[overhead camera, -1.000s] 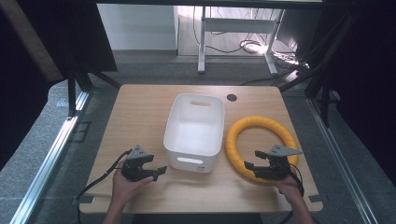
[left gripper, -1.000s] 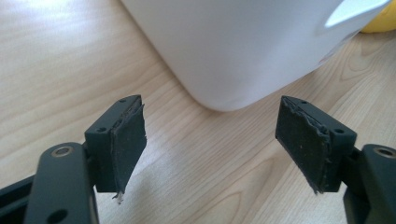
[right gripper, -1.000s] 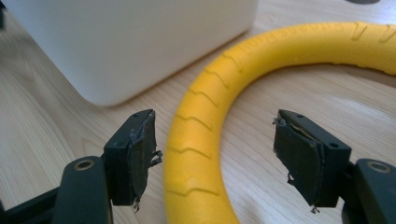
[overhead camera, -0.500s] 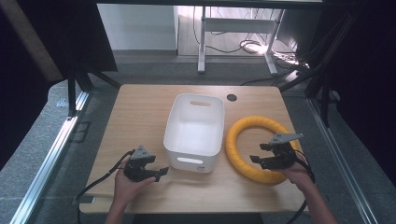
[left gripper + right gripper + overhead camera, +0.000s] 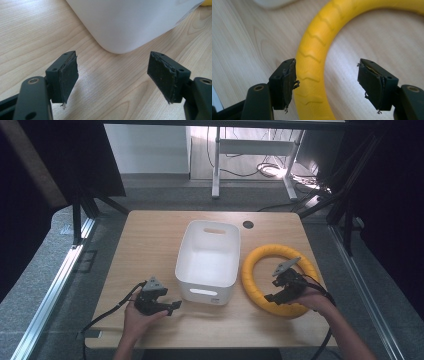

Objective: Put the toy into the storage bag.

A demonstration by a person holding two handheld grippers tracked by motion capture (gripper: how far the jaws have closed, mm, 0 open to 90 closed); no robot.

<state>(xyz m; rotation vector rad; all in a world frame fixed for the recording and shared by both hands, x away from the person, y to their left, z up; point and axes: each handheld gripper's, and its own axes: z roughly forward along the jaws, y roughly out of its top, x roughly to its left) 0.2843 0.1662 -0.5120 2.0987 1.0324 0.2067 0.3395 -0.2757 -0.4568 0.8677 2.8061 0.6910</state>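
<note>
**Right jaws straddle the yellow ring beside the bin**

We take the white rectangular plastic bin (image 5: 209, 260) in the middle of the pale wooden table (image 5: 150, 240) as our landmark. The ribbed yellow foam ring (image 5: 278, 271) lies flat just to the right of the bin, near its long side. We hold our right gripper (image 5: 280, 289) over the near arc of that ring, to the bin's right and slightly nearer us. Its jaws stand released and wide, with the ring's tube passing up between them close to one pad; we judge this a line-up for pinching the tube, and nothing is gripped yet.

Our left gripper (image 5: 172, 307) waits low off the bin's near left corner. Its jaws are spread too, holding nothing, and point at the bin's rounded corner, probably parked there to keep clear.
</note>
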